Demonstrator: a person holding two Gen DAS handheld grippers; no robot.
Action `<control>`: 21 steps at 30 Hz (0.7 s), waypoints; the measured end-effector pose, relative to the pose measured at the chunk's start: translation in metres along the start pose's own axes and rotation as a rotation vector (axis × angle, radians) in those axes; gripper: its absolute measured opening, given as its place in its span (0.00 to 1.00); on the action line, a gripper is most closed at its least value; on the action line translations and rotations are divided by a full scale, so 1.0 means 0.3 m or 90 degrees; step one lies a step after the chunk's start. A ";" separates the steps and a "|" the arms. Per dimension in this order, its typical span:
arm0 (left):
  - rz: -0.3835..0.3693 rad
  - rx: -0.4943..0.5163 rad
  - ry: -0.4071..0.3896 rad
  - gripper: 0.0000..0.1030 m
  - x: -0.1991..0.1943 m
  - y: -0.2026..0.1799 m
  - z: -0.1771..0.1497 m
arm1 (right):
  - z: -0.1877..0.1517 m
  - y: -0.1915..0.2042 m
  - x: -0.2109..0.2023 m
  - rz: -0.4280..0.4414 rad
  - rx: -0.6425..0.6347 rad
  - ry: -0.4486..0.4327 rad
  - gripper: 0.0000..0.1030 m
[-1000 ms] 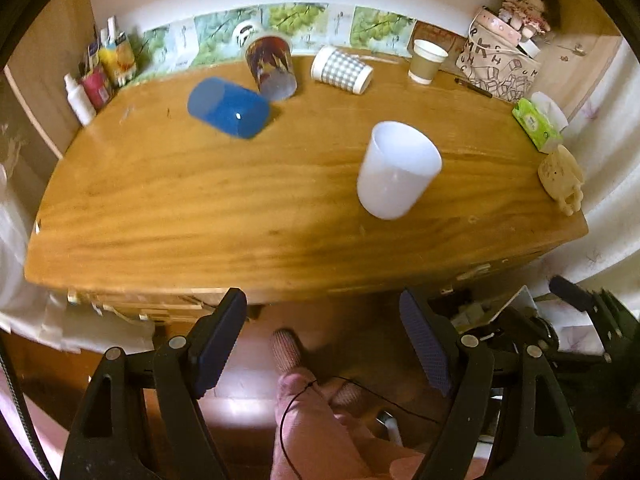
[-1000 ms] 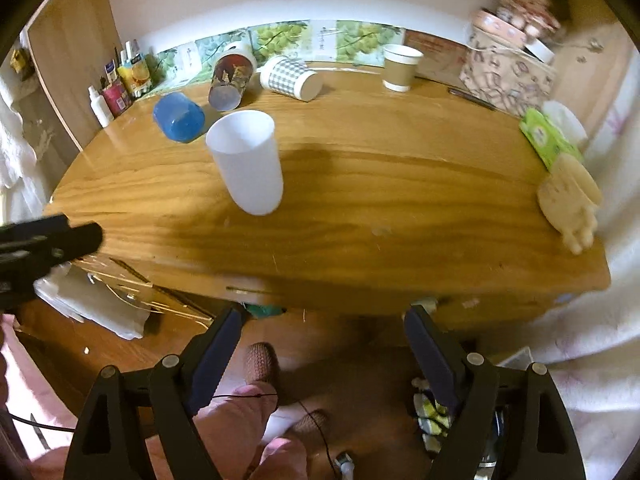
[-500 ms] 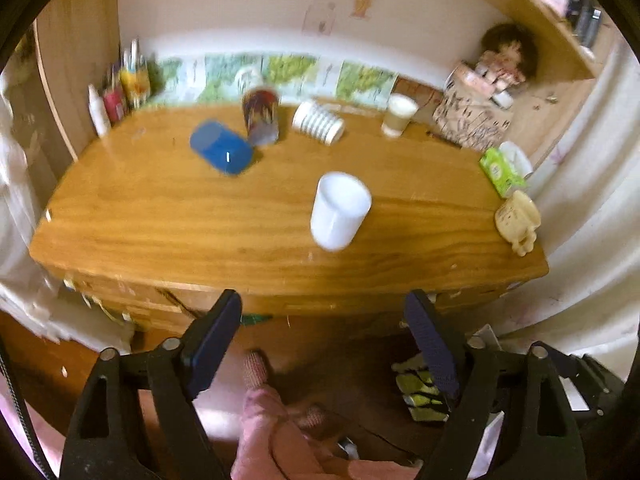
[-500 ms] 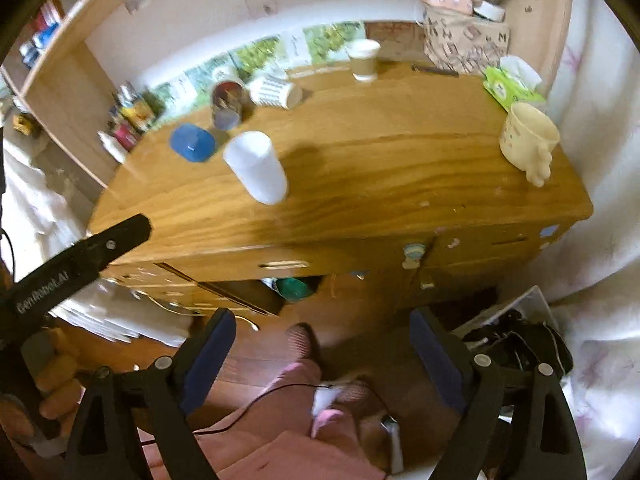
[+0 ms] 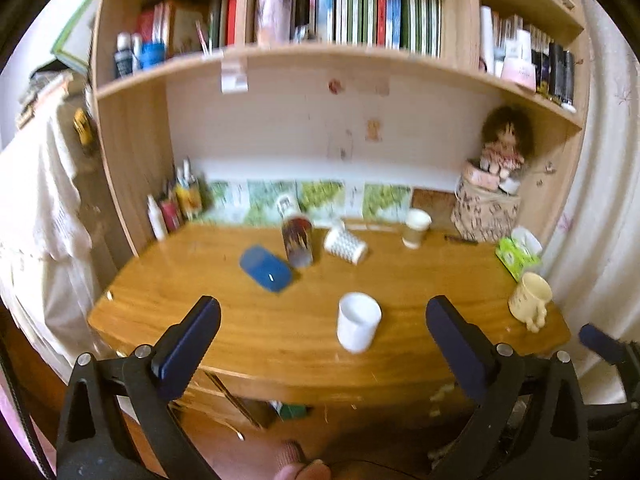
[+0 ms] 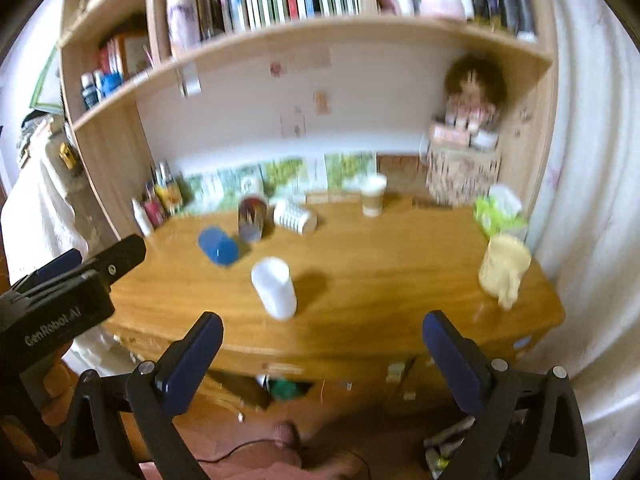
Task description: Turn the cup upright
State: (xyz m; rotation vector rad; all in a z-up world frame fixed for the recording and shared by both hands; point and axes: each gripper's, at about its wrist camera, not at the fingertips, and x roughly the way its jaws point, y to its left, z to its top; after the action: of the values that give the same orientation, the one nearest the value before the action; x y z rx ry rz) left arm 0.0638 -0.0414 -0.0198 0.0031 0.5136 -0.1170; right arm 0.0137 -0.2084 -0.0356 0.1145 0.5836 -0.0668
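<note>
Both grippers stand with their blue-padded fingers spread wide and hold nothing: the left gripper [image 5: 320,332] and the right gripper [image 6: 320,344] each hang in front of the wooden desk [image 5: 224,320], short of its front edge, touching no object. In the right wrist view the left gripper's black body appears at the left margin, beside the desk's left corner. A white cup [image 5: 358,327] stands upright on the desk, mouth up, near the front edge and roughly midway along it, framed between the left gripper's fingers in the left wrist view. Farther back, a blue cup [image 5: 266,269] lies on its side, with a patterned cup [image 5: 297,240] and a checked cup [image 5: 345,241] also on their sides just behind it, close to one another. A brown paper cup [image 5: 415,228] stands upright near the back wall. A pale yellow mug [image 5: 529,302] sits at the desk's right end, with a green tissue pack [image 5: 514,256] behind it. Both views are blurred, the right wrist view more so.
</note>
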 end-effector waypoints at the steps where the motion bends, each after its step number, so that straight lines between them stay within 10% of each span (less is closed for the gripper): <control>1: 0.005 0.000 -0.010 1.00 -0.008 -0.003 0.007 | 0.007 0.001 -0.013 0.002 -0.003 -0.016 0.99; 21: 0.025 0.016 -0.083 1.00 -0.100 0.012 0.030 | 0.019 0.047 -0.047 0.018 0.019 -0.055 0.99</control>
State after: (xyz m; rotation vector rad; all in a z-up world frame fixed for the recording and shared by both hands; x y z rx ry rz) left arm 0.0426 -0.0347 0.0025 0.0297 0.3820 -0.0842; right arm 0.0064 -0.1945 -0.0217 0.1483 0.4953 -0.0528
